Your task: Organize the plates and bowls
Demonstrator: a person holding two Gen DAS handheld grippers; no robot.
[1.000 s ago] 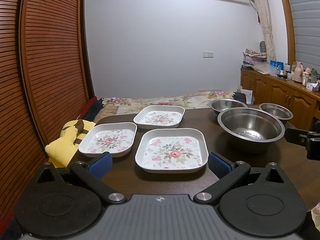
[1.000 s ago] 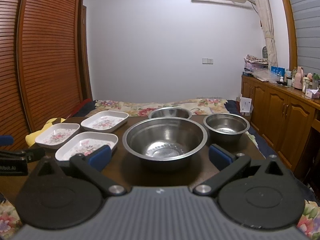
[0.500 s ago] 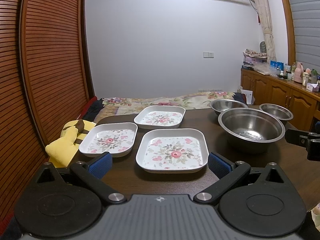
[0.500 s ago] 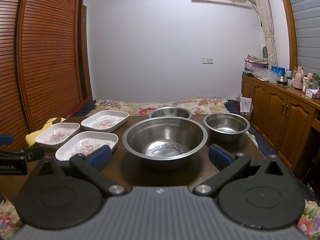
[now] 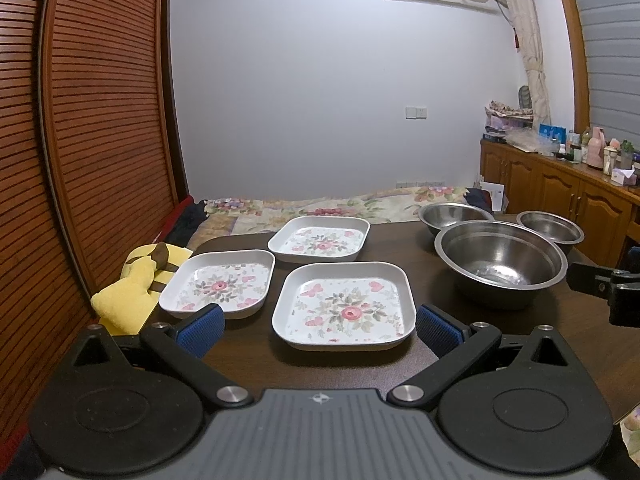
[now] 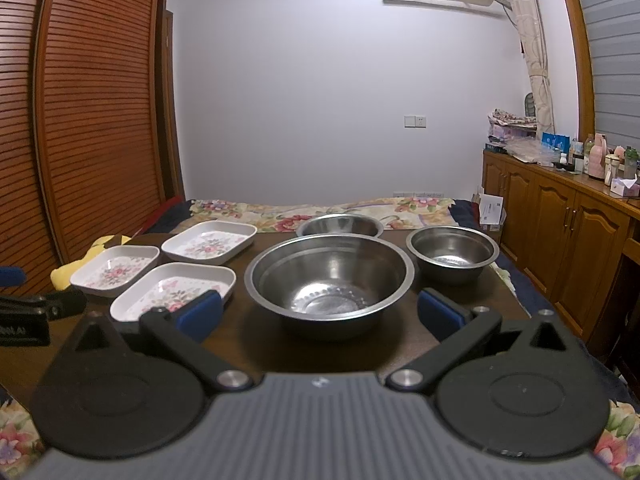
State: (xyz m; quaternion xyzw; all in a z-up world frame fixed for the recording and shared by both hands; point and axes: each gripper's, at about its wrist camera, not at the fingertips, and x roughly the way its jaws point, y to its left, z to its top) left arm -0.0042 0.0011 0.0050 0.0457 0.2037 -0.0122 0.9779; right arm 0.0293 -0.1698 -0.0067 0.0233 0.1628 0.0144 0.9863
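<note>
Three white square floral plates lie on the dark table: a near one, a left one and a far one. To their right stand three steel bowls: a large one, a small right one and a far one. My left gripper is open, hovering just short of the near plate with nothing between its blue pads. My right gripper is open in front of the large bowl, empty too.
A yellow plush toy lies off the table's left edge. A floral bedspread stretches behind the table. Wooden cabinets with bottles on top line the right wall; slatted wooden doors line the left.
</note>
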